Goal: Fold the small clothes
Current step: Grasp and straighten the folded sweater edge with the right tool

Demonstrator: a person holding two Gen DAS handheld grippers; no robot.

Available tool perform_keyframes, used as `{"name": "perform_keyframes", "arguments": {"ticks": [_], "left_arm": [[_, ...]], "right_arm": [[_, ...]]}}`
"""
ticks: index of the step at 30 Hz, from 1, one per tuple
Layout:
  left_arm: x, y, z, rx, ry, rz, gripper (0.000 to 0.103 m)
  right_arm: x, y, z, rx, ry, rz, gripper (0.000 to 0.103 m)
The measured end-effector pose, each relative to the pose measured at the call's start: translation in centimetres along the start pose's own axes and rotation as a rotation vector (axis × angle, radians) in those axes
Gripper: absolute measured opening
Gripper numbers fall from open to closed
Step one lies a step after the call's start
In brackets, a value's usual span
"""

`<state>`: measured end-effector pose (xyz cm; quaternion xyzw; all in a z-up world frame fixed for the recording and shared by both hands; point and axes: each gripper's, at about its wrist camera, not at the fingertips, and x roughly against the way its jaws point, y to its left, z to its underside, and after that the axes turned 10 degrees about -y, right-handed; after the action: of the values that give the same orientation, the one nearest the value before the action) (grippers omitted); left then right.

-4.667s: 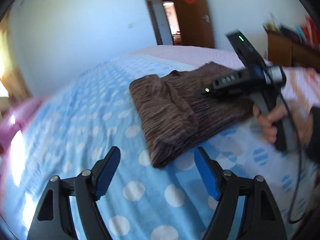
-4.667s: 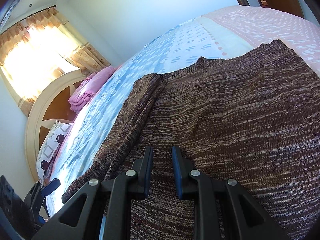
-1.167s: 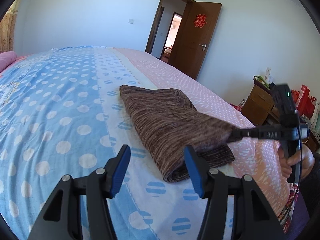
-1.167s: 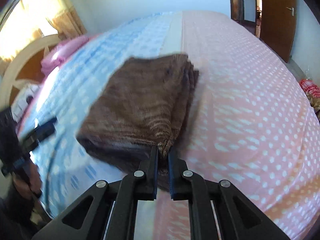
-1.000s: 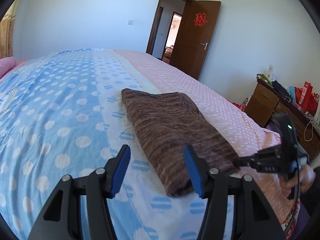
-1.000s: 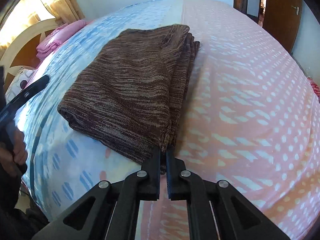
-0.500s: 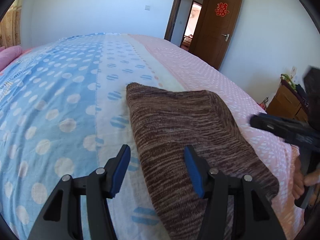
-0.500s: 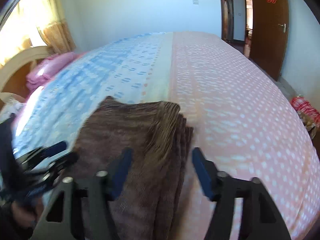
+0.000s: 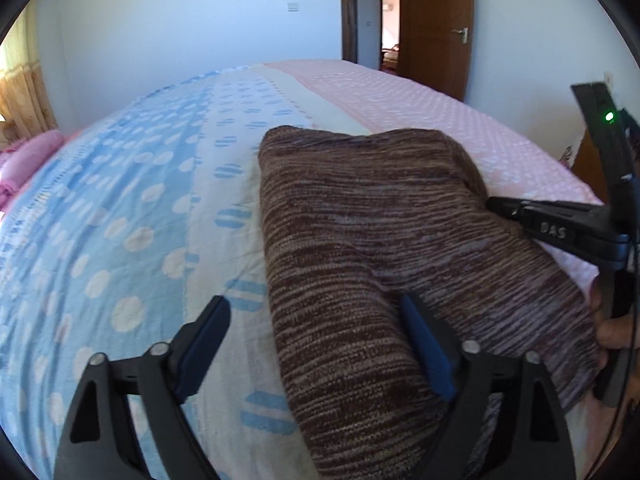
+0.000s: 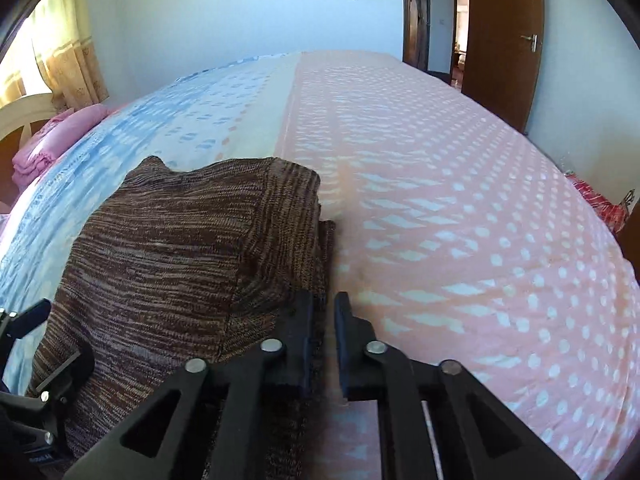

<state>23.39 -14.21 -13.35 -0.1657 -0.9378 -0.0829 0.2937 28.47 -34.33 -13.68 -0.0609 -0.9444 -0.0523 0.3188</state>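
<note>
One folded sweater point(image 9: 384, 240) occupies bedspread point(image 9: 120, 208); door point(image 9: 434, 28) perhaps ajar.

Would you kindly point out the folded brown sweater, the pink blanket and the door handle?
folded brown sweater point(image 9: 380, 240): left wrist view, top face.
pink blanket point(image 10: 60, 140): right wrist view, folded side.
door handle point(image 10: 530, 40): right wrist view, lever.

A home bedroom: a wide bed point(image 10: 460, 200) with dotted sheets, wooden door point(image 10: 504, 40), sunlit curtains point(image 10: 68, 60).

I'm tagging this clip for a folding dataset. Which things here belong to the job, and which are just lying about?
Job: folded brown knit garment; left gripper; right gripper.
Lying about: pink bedding; curtain; wooden door.
</note>
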Motion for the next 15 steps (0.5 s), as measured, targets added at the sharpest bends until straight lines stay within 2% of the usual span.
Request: {"name": "perform_keyframes", "arguments": {"ticks": [1,3,5,6,8,12,15], "left_arm": [[-0.1,0.0,0.0,-0.002,0.001,-0.032,0.103],[-0.2,0.0,0.0,-0.009,0.003,-0.067,0.103],[-0.1,-0.2,0.0,-0.025,-0.005,-0.086,0.103],[-0.1,-0.2,0.0,-0.034,-0.01,-0.1,0.103],[0.1,-0.5,0.1,-0.055,-0.021,-0.12,0.103],[0.1,-0.3,0.0,-0.048,-0.016,-0.114,0.103],[0.0,0.1,0.0,-0.021,-0.003,-0.096,0.103]], "right_arm": [[0.1,-0.1,0.1,-0.004,-0.005,0.003,0.024],[0.7,-1.4,0.6,-0.055,-0.015,0.008,0.044],[1.3,-2.6,0.9,-0.143,-0.032,-0.012,0.044],[2.4,-3.3,1.2,-0.179,-0.055,0.006,0.044],[4.9,-3.5,2.0,-0.206,-0.095,-0.012,0.044],[10.6,-0.2,3.4,-0.077,-0.176,-0.056,0.044],[12.7,2.8,5.2,0.03,-0.161,-0.097,0.044]]}}
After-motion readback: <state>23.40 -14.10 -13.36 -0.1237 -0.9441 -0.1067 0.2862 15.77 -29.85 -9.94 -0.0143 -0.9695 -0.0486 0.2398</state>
